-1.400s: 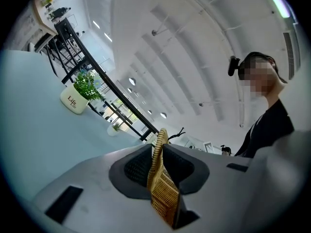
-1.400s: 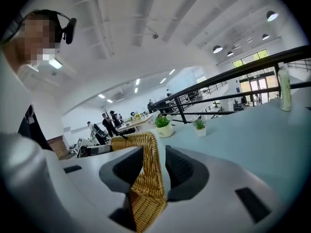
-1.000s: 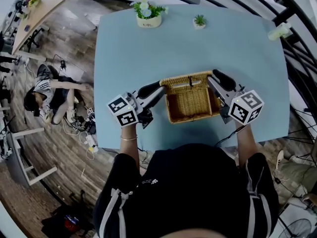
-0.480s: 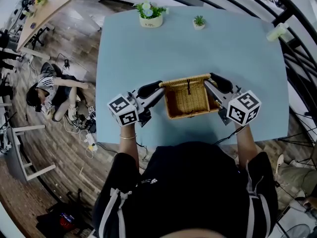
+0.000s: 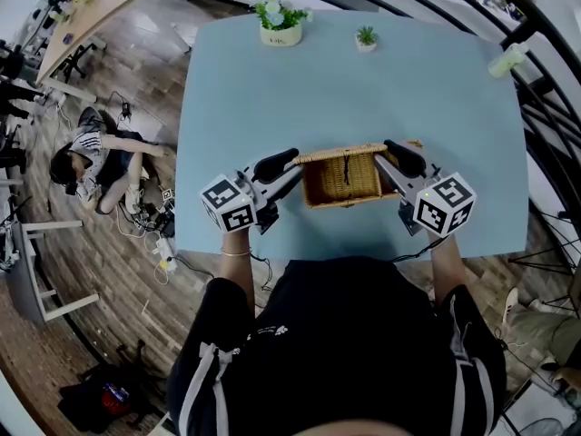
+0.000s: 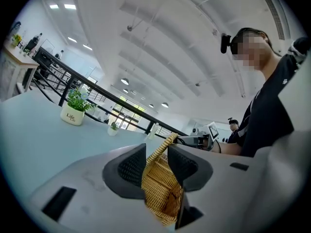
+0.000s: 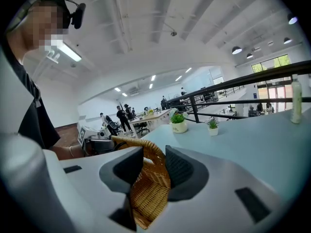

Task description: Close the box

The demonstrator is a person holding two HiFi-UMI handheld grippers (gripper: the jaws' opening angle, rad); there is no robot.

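A wicker box (image 5: 343,182) stands near the front of the light blue table (image 5: 381,89). Its hinged lid (image 5: 349,152) leans over the box, and part of the inside still shows. My left gripper (image 5: 292,163) is at the lid's left corner. In the left gripper view my left gripper (image 6: 156,155) has just been opening; the lid's woven edge (image 6: 160,191) lies loose between the pads, so it is open. My right gripper (image 5: 392,156) is at the right corner. In the right gripper view my right gripper (image 7: 154,160) is shut on the lid's rim (image 7: 148,188).
A white pot with a plant (image 5: 280,23) and a smaller potted plant (image 5: 366,37) stand at the table's far edge. A bottle (image 5: 508,59) stands at the far right corner. A dark railing (image 5: 545,107) runs along the right. A person (image 5: 91,153) sits on the floor at left.
The lid has swung down over the box, hiding more of the inside. Both grippers moved with it. The left jaws stand wider apart than before.
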